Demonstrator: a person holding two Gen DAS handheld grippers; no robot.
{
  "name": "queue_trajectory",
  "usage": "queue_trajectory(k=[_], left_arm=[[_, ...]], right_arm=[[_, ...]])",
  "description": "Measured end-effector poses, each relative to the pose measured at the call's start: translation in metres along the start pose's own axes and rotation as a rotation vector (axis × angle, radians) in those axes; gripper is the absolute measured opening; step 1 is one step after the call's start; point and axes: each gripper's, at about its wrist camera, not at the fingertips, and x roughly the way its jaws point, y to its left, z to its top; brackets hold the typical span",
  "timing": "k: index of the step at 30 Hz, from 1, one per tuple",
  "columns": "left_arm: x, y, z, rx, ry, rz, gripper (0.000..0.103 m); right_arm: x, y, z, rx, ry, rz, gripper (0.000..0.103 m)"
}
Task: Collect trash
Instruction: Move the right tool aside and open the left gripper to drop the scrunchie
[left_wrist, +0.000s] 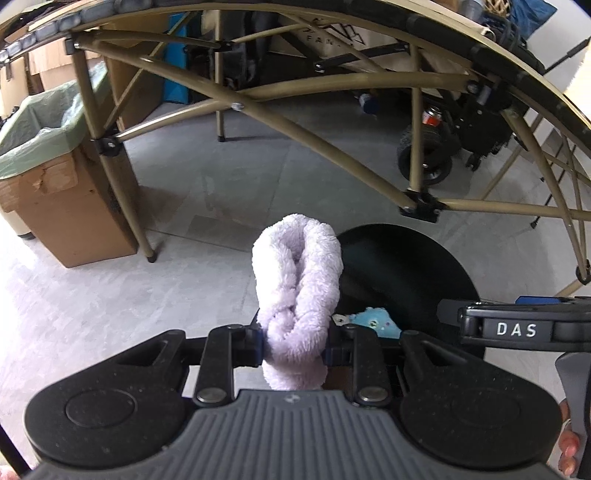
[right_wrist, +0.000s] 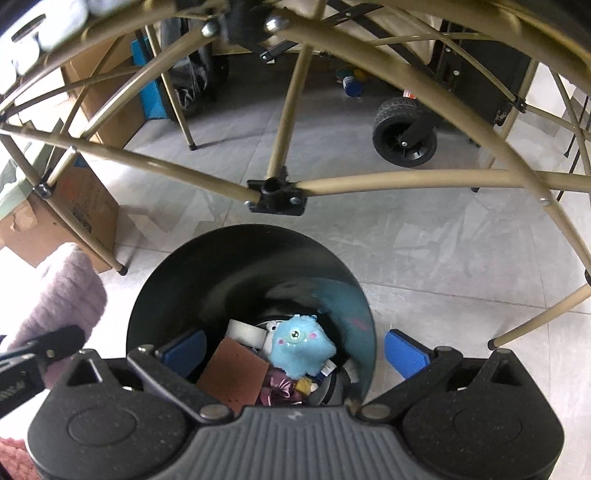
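Grey tiled floor (right_wrist: 424, 243), black bin (right_wrist: 207, 280), cardboard box (left_wrist: 74, 206), tan folding-table legs (left_wrist: 110, 162), black wheel (right_wrist: 404, 134)

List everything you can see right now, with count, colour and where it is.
Fluffy cloth: one, lilac, clamped in left gripper.
Bin: one, black, on the floor under right gripper.
Plush monster: one, light blue, inside bin.
Cardboard piece: one, brown, inside bin.
Cardboard box: one, brown, green liner, left.
Table frame: one, tan, overhead.
Wheel: one, black, behind.
Left gripper: shut.
Right gripper: open, empty.
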Motion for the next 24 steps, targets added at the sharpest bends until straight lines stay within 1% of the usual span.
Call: queue_trajectory(k=[8,12,20,24], left_arm=[[0.003,-0.030,-0.001,0.045,0.008,-0.046,0.027],[0.008,-0.046,0.000,0.060,0.020,-0.064,0.027],[0.022,-0.077,-0.001,0.098,0.058,-0.095,0.027],[0.029,-0.086,-0.001,0.096,0.082,-0.090,0.027]], right_arm=[[-0.018,-0.027,-0.002,0.024,-0.024,-0.046,0.103],[-0.027,-0.046,-0.002,0.062,-0.050,-0.094,0.103],[-0.039,-0.074,-0.003,0.126,-0.084,-0.118,0.103],[-0.041,-0.080,-0.005,0.133,-0.091,-0.125,0.103]])
